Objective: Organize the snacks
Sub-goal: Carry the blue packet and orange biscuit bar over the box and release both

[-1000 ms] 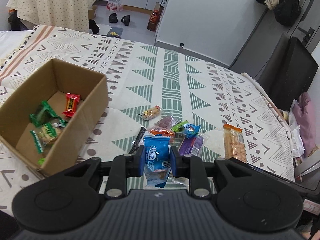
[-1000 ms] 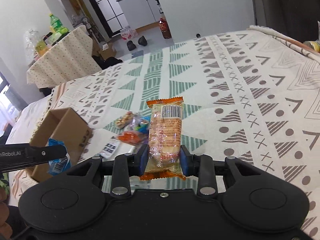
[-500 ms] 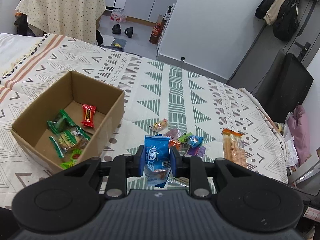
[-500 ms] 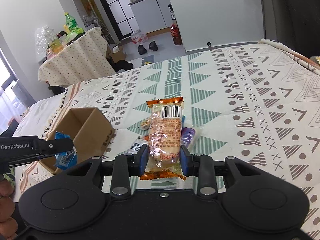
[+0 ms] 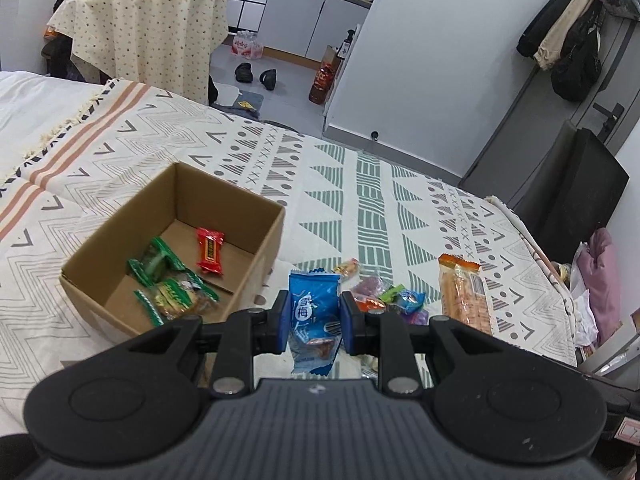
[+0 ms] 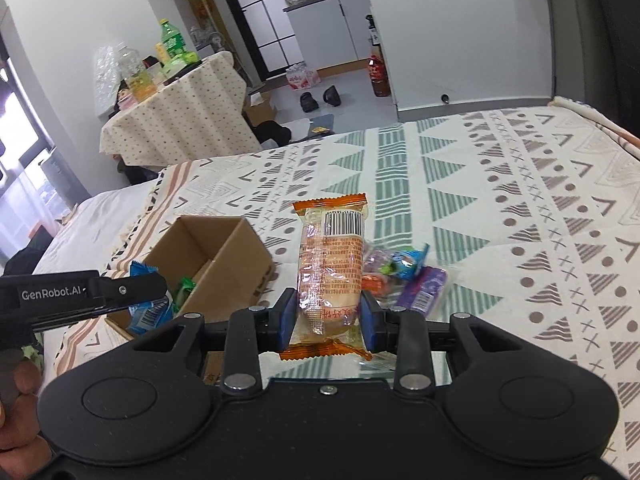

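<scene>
Both grippers are raised since a second ago, the left gripper [image 5: 314, 316] clamped on the blue packet [image 5: 314, 312] beside the cardboard box [image 5: 256, 256], the right gripper [image 6: 329, 316] clamped on the orange packet [image 6: 332, 268]; early release risks overshooting the box.

Black grippers, blue-padded fingers [image 5: 281, 322]

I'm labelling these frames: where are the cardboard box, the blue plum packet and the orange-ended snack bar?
cardboard box [image 5: 262, 242]: left wrist view, on its right wall.
blue plum packet [image 5: 311, 304]: left wrist view, on its printed front between the pads.
orange-ended snack bar [image 6: 331, 264]: right wrist view, on its clear middle.
</scene>
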{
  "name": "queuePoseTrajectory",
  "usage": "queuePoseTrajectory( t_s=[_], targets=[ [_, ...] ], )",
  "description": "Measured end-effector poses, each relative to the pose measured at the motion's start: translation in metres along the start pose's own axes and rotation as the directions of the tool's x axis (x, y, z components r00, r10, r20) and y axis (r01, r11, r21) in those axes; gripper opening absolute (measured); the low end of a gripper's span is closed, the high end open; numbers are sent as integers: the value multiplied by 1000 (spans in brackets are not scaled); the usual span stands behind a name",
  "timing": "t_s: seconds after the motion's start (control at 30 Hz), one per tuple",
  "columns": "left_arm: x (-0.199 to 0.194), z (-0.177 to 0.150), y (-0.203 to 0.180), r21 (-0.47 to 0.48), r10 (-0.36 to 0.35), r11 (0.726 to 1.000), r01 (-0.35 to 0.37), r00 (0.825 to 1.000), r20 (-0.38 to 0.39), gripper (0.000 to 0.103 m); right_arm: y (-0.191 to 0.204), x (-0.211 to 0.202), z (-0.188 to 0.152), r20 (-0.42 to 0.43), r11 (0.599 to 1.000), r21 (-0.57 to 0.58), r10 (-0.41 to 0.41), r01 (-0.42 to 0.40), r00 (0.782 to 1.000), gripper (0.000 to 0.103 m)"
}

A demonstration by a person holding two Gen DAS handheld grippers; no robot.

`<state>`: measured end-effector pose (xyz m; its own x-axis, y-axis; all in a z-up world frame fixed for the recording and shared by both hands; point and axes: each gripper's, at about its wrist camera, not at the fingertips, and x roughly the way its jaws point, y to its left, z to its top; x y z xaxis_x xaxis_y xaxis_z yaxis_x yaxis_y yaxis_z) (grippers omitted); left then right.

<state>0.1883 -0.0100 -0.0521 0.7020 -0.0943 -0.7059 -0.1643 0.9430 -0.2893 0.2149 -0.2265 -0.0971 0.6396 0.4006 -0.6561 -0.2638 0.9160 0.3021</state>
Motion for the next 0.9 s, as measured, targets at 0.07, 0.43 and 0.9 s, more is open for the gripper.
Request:
queuePoseTrajectory(
  t_s=[0.07, 0.43, 0.9],
  targets=[
    [-1, 2, 5, -2, 1, 1000, -1, 1000, 10, 24, 6, 3, 1, -4, 1000, -2, 10, -10, 1000, 32],
    [2, 26, 43, -36, 20, 999, -18, 999, 35, 24, 46, 23, 7, -13, 998, -17, 59, -59, 998, 32],
    [24, 46, 101, -112, 80, 991, -77, 997, 18, 24, 98, 66, 13, -61, 992, -24, 124, -126, 990, 33]
  ],
)
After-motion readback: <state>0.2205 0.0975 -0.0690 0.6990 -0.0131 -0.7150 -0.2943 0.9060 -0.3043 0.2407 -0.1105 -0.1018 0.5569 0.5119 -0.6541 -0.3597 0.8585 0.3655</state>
